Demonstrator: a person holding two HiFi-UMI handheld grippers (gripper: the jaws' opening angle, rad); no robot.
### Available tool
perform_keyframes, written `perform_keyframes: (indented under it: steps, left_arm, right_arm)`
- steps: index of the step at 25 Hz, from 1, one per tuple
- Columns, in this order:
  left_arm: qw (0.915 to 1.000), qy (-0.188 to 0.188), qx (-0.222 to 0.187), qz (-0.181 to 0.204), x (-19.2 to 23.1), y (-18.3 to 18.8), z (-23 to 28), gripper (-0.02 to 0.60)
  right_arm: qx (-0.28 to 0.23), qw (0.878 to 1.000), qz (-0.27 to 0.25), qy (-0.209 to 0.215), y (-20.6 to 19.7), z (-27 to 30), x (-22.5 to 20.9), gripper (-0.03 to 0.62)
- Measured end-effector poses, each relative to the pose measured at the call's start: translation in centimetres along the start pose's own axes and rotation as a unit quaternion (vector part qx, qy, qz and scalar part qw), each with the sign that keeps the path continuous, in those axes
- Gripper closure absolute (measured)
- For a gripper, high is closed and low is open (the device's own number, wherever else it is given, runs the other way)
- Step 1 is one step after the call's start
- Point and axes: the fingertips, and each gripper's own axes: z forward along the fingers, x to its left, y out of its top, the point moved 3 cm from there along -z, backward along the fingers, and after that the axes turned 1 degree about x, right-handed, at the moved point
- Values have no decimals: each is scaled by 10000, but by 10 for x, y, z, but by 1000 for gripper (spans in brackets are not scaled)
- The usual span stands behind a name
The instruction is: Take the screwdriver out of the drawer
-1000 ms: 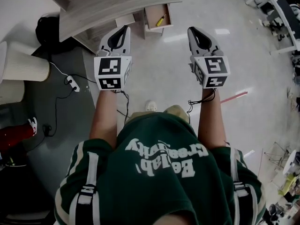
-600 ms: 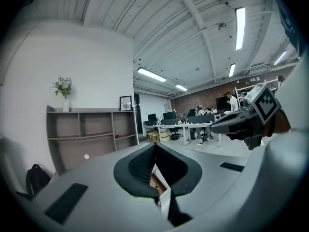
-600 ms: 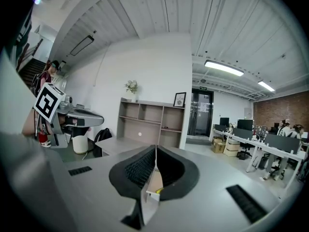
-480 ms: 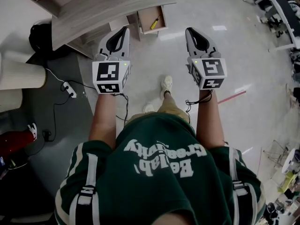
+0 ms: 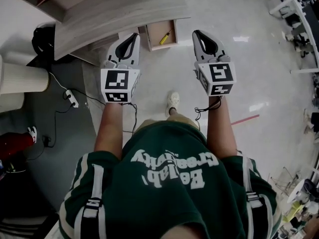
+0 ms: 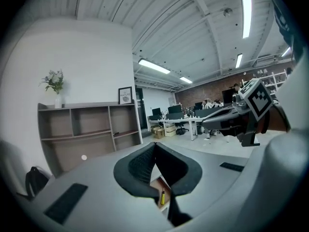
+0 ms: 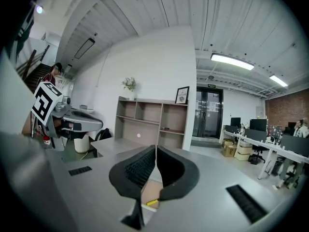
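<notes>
A yellow-handled screwdriver (image 5: pixel 165 38) lies inside a small open wooden drawer (image 5: pixel 155 31) under the edge of the grey desk (image 5: pixel 114 6). Both grippers are held out level, short of the drawer and on either side of it. My left gripper (image 5: pixel 133 36) is shut and holds nothing, and so is my right gripper (image 5: pixel 196 34). In the left gripper view the screwdriver (image 6: pixel 162 196) shows just below the closed left gripper (image 6: pixel 155 145). In the right gripper view the screwdriver (image 7: pixel 152 202) lies in the drawer beneath the closed right gripper (image 7: pixel 155 149).
A white cylindrical bin (image 5: pixel 25 78), a power strip (image 5: pixel 70 97) with cables and a black bag (image 5: pixel 42 36) sit left of the desk. A brown shelf unit (image 6: pixel 91 129) stands behind it. Office desks and chairs (image 5: pixel 299 19) line the far right. The person's shoe (image 5: pixel 172 102) is on the glossy floor.
Both grippers have moved forward toward the desk, so the open drawer now lies closer between their tips. The person's foot has stepped forward. Both pairs of jaws stay shut.
</notes>
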Motion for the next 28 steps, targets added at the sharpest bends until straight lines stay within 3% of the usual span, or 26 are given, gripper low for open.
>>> perform_keyframes:
  steps: [15,23,28]
  left_arm:
    - [9992,318,202,141,-13,8,69,563]
    - [9987,194,445,130,-19,-2,97,563]
    - [9972,-91,746,28,-20,-27,115,563]
  right_arm:
    - [-259,9989,202,326,-2,52,-59,559]
    - [-432,9984,308,179,-6,65,-77,559]
    - [-18,9991,402,151,-34,79,-74,559]
